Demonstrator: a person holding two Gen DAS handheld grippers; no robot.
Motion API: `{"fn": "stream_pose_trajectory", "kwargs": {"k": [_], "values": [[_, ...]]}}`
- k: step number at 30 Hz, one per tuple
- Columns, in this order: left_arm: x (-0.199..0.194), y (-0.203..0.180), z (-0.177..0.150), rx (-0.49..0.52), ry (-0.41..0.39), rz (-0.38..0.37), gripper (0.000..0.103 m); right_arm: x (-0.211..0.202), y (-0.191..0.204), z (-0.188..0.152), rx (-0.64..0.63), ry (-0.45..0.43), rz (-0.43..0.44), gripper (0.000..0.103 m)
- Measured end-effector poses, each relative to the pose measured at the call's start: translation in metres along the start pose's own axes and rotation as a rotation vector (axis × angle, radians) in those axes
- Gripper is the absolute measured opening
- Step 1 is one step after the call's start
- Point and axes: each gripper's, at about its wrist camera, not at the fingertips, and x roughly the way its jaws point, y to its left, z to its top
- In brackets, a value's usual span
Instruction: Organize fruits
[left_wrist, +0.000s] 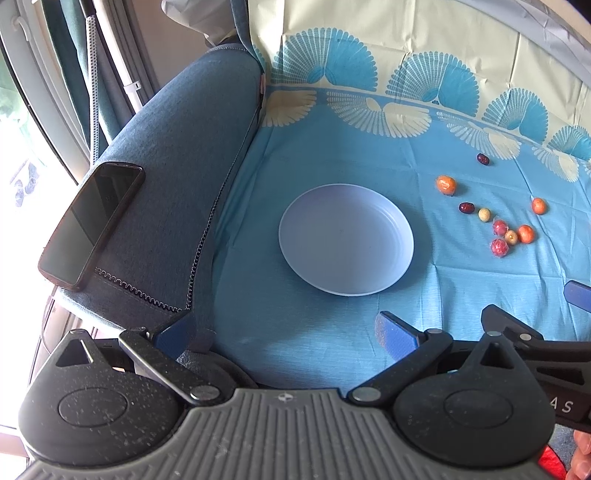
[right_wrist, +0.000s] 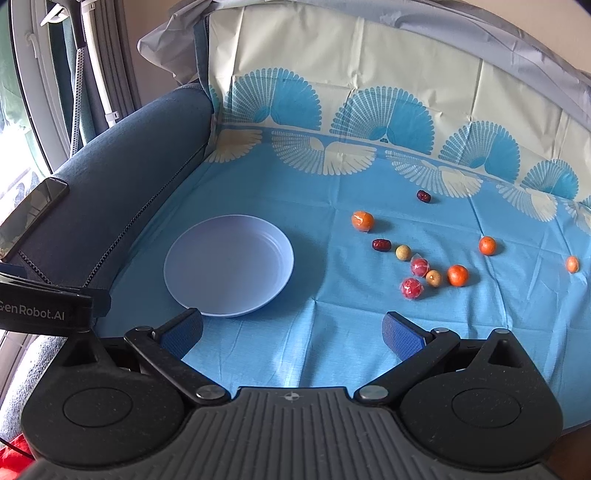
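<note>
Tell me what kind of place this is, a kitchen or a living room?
Probably a living room: the blue tablecloth is spread over a sofa seat, with its upholstered armrest holding a phone and a curtained window beside it. Nothing kitchen-like shows.

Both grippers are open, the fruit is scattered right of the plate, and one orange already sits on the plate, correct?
Not quite: the plate is bare in the right wrist view. Every orange, such as the one nearest it, lies on the cloth. Left gripper and right gripper are open.

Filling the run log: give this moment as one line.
stage: start | plate: empty | fruits: loose on cloth | left gripper: open | right gripper: open
</note>
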Motion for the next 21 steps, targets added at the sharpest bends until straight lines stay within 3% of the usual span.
{"fn": "stream_pose_trajectory", "kwargs": {"k": [11,16,18,21], "values": [[0.012,-0.005,0.004,0.016,0.034,0.013,0.103,0.011,-0.010,-0.002,0.029,0.018,0.022,0.102],[0.019,-0.018,0.009,0.041,0.052,-0.006,0.103,0.019,-0.036,-0.007,0.108,0.013,0.022,0.102],[0.023,-0.031,0.014,0.057,0.054,-0.028,0.103,0.019,-0.058,-0.010,0.182,-0.011,-0.003,0.102],[0.030,-0.061,0.024,0.088,0.051,-0.069,0.103,0.013,-0.104,-0.015,0.327,-0.107,-0.125,0.102]]}}
